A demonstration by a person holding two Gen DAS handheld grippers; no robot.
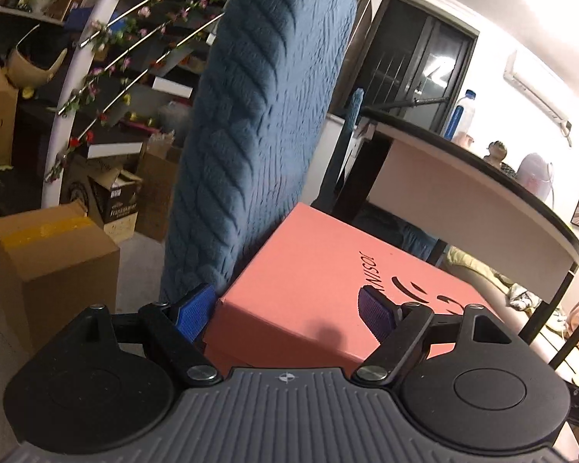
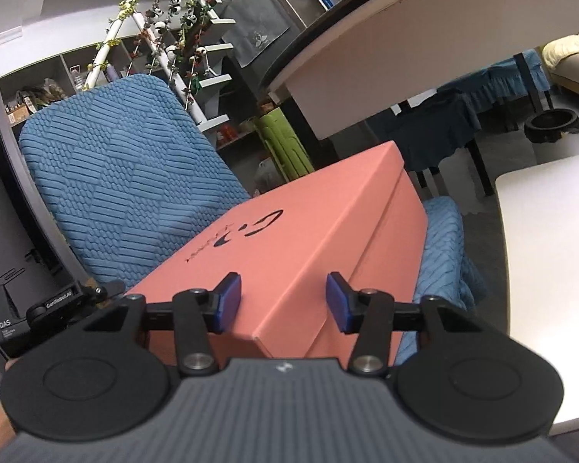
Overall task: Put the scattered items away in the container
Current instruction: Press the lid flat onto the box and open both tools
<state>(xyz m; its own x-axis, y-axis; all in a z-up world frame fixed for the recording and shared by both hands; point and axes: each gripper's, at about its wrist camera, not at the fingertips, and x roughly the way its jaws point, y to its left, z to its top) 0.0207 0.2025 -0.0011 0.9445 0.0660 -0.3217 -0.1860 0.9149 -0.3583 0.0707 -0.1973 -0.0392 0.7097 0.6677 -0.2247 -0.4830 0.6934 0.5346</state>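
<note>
Blue quilted chair (image 2: 108, 177) carries the salmon box (image 2: 308, 231), lid shut, its long axis running away from the right camera along the seat beside the backrest. Both the left tongs (image 1: 285, 308) and right tongs (image 2: 281, 303) gape wide over the box's near corners, grasping nothing.

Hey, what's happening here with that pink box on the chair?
A person holds a gripper in each hand at a closed pink box resting on a blue-covered chair. The left gripper is open, its fingers straddling one end of the lid. The right gripper is open too, at a lid corner. Neither is clamped on the box.
</note>
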